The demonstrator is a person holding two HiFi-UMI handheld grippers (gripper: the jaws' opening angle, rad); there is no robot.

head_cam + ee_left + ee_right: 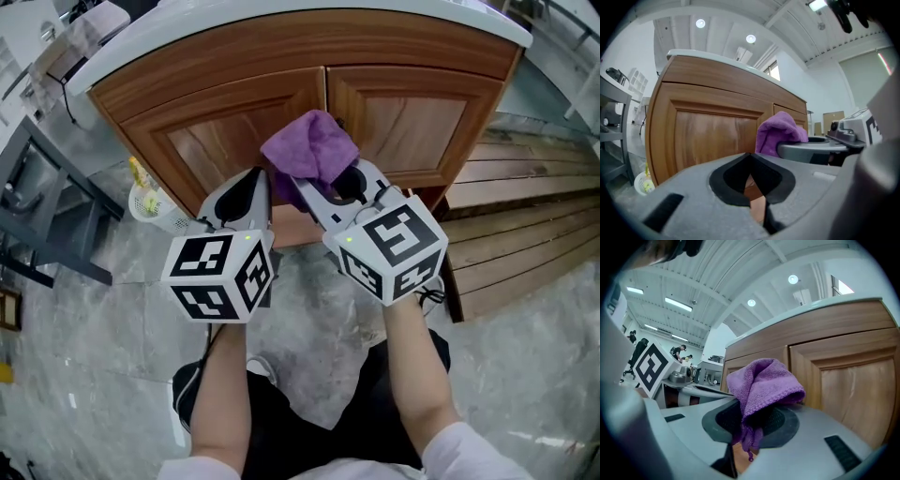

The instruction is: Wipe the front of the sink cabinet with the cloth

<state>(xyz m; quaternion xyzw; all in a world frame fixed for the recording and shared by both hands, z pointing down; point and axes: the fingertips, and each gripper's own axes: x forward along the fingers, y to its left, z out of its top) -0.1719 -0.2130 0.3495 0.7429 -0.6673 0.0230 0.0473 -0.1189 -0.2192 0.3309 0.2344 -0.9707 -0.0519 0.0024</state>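
A wooden sink cabinet [281, 103] with two panelled doors stands under a white counter. A purple cloth [312, 150] is bunched in my right gripper [314, 183], which is shut on it, close to the seam between the doors. In the right gripper view the cloth [761, 387] hangs over the jaws in front of the right door [848, 385]. My left gripper [246, 192] is shut and empty, just left of the cloth and low before the left door [712, 136]. From the left gripper view the cloth [780, 133] shows to the right.
A white cup-like container [150, 202] with yellow items stands on the floor left of the cabinet. A dark metal rack [37, 197] is further left. Wooden slats [525, 234] lie at the right. The person's legs are below on the marble floor [84, 347].
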